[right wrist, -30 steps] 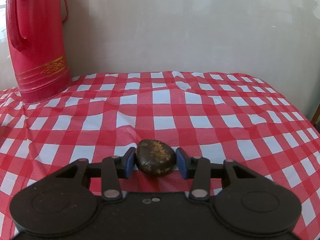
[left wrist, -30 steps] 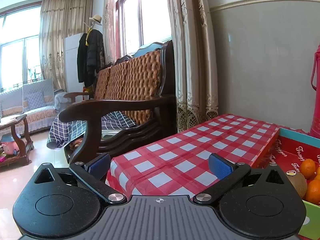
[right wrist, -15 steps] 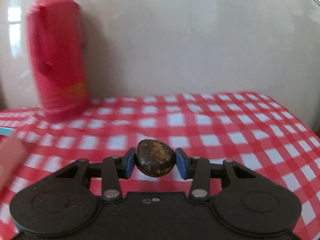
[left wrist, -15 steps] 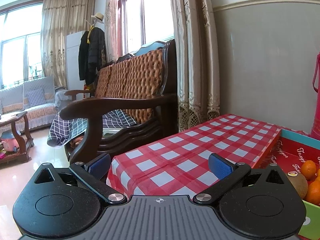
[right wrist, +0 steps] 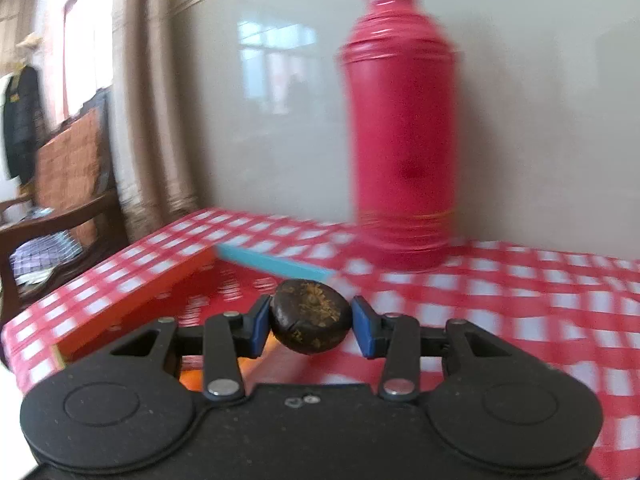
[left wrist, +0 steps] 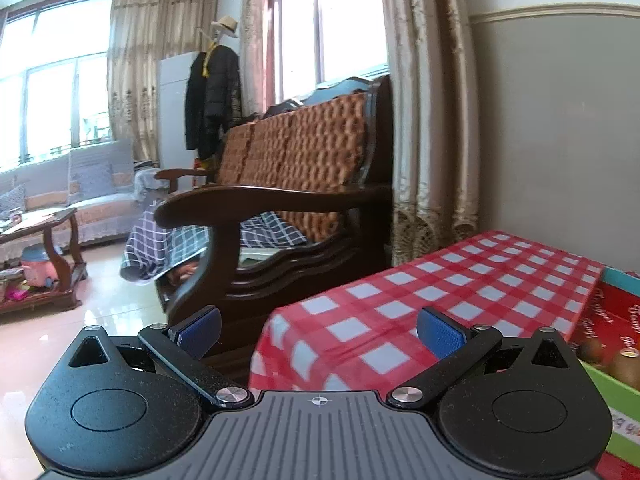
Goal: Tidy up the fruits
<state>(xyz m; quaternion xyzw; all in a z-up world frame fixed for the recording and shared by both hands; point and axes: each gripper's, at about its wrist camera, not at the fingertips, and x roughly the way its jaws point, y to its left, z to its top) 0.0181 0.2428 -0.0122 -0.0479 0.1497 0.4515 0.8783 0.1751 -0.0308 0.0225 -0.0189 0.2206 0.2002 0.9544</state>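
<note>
Two rooms' worth of furniture fills the left wrist view: a dark wooden bench point(left wrist: 280, 200) with a woven brown back cushion and a curved armrest, a checked blanket point(left wrist: 168, 240) draped over its seat, and long beige curtains point(left wrist: 432, 120) hanging to the floor just beside it. Nearer stands the table, covered by a red-and-white checked tablecloth point(left wrist: 460, 280) that lies smooth and hangs over the corner. At the right edge of that view sits the fruit box point(left wrist: 612, 320), red inside with gold lettering, a teal rim and a green outer wall; brown kiwis point(left wrist: 628, 360) lie in it. In the right wrist view, blurred by motion, the same box point(right wrist: 168, 292) shows an orange side wall and a teal far wall, with something orange low behind the gripper's linkage. A tall red thermos point(right wrist: 400, 128), cylindrical with ridged rings near its neck, stands upright on the cloth near the box's far corner, against the glossy grey wall.

The left gripper point(left wrist: 320, 332) has its blue pads spread wide with nothing between them, over the table's corner. The right gripper point(right wrist: 312, 324) is clamped on a dark fruit point(right wrist: 312, 320), round, rough-skinned and flecked with yellow-brown, held clear above the cloth beside the box.
</note>
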